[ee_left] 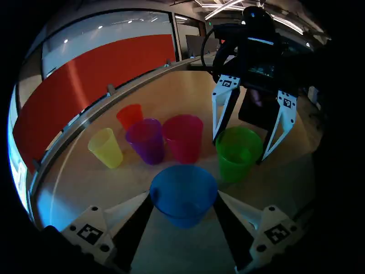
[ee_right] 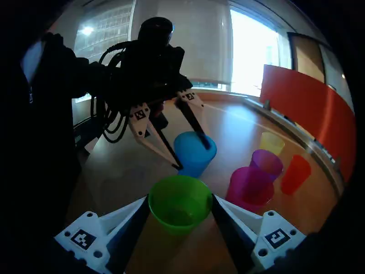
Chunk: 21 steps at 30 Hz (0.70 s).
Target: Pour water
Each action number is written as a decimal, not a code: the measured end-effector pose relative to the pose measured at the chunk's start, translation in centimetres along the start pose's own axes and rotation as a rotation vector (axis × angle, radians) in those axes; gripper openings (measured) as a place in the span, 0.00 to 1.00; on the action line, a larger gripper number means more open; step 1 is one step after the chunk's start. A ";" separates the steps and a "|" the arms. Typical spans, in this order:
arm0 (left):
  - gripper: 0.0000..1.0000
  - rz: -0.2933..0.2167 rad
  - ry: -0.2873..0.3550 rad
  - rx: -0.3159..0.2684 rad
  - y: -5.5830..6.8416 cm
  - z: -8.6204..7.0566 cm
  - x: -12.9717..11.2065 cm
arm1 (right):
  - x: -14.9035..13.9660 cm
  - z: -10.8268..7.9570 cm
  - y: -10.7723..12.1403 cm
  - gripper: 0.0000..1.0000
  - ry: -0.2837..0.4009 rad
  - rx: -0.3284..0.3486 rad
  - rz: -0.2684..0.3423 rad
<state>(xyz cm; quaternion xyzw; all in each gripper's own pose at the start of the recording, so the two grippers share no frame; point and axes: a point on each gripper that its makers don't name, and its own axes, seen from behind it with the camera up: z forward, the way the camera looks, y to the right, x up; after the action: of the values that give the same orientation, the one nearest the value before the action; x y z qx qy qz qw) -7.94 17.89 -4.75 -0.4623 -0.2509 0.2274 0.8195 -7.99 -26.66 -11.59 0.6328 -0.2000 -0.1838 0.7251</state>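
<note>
There are six plastic cups in all, one of each colour: one blue cup (ee_left: 183,194), one green cup (ee_left: 238,153), one magenta cup (ee_left: 183,137), one purple cup (ee_left: 146,139), one yellow cup (ee_left: 106,147) and one orange cup (ee_left: 130,115). There are two grippers, the left hand-held gripper (ee_left: 183,196) and the right hand-held gripper (ee_right: 180,198). Each has two white fingers and each finger carries one square black-and-white marker, making four fingers and four markers. One wooden bench (ee_left: 182,91) carries all six cups, and one long red panel (ee_left: 91,86) runs along its edge.
</note>
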 end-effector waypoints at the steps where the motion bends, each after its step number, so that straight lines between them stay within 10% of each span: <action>1: 0.87 -0.001 0.000 0.001 0.0 0.0 0.0 | 0.0 0.0 0.0 0.94 0.000 -0.001 0.000; 21: 0.87 -0.023 -0.022 0.008 -0.1 0.1 -1.4 | -0.2 0.0 0.1 0.94 -0.005 -0.010 0.019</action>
<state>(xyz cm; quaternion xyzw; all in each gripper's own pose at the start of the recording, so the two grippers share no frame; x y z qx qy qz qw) -9.11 17.05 -4.92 -0.4536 -0.2642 0.2240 0.8211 -8.13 -26.54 -11.50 0.6268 -0.2070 -0.1793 0.7294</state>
